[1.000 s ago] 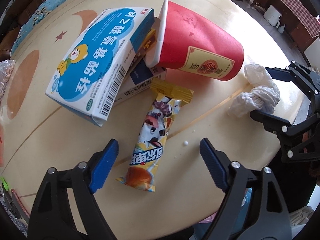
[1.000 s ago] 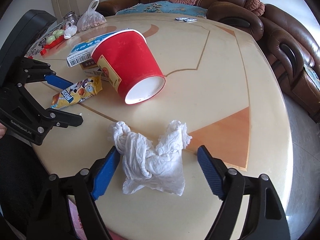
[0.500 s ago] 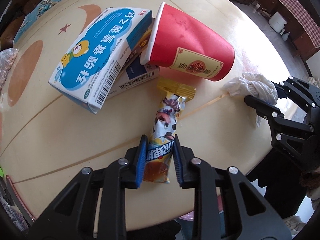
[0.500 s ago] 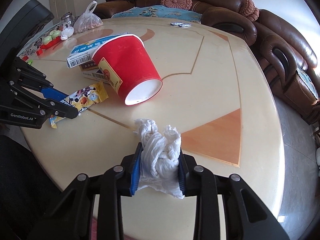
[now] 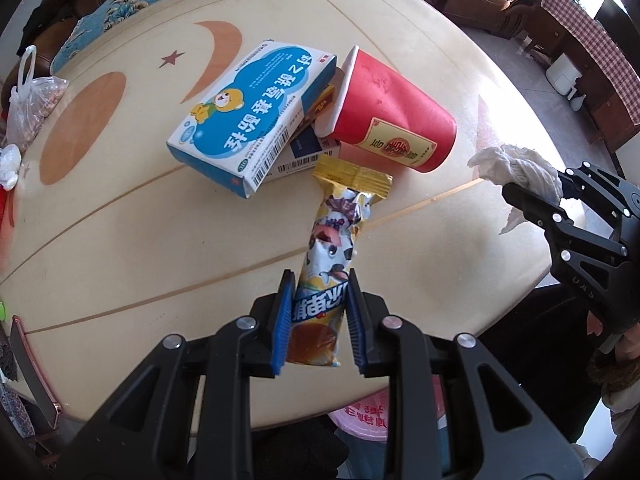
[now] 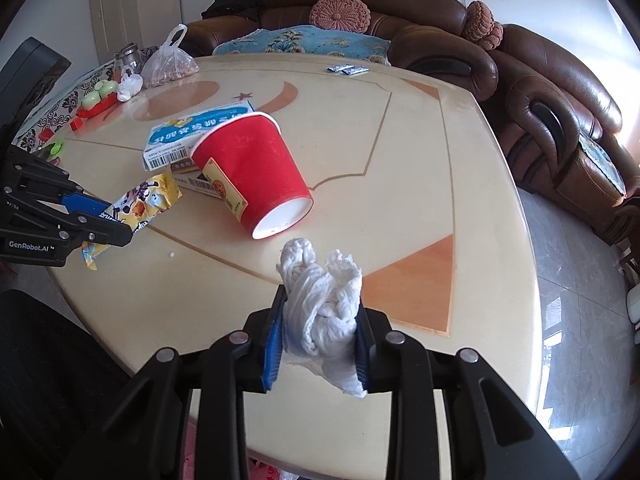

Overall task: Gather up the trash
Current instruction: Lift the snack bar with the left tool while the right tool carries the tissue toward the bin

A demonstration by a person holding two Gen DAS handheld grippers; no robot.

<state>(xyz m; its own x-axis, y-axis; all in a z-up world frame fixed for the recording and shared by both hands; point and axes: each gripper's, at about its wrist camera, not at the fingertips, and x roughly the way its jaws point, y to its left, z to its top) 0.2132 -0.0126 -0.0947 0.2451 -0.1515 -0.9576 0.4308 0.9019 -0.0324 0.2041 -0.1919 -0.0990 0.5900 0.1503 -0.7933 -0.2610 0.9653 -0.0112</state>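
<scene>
My left gripper [image 5: 319, 304] is shut on the lower end of a yellow snack wrapper [image 5: 332, 248] and holds it lifted off the table; it also shows at the left of the right wrist view [image 6: 138, 204]. My right gripper [image 6: 320, 320] is shut on a crumpled white tissue [image 6: 324, 300], raised above the table edge; the tissue also shows in the left wrist view [image 5: 516, 168]. A red paper cup [image 5: 392, 116] lies on its side against a blue and white medicine box [image 5: 256, 116] stacked on other boxes.
The round beige table [image 6: 400, 152] carries a plastic bag of nuts [image 6: 170, 64], small sachets [image 6: 347, 69] and toys [image 6: 96, 100] at its far side. A brown sofa [image 6: 520, 80] curves behind. A pink bin [image 5: 372, 416] sits below the near table edge.
Both grippers closed from open, the left on the snack wrapper and the right on the tissue. Both have since lifted their items up from the table and drawn back a little.
</scene>
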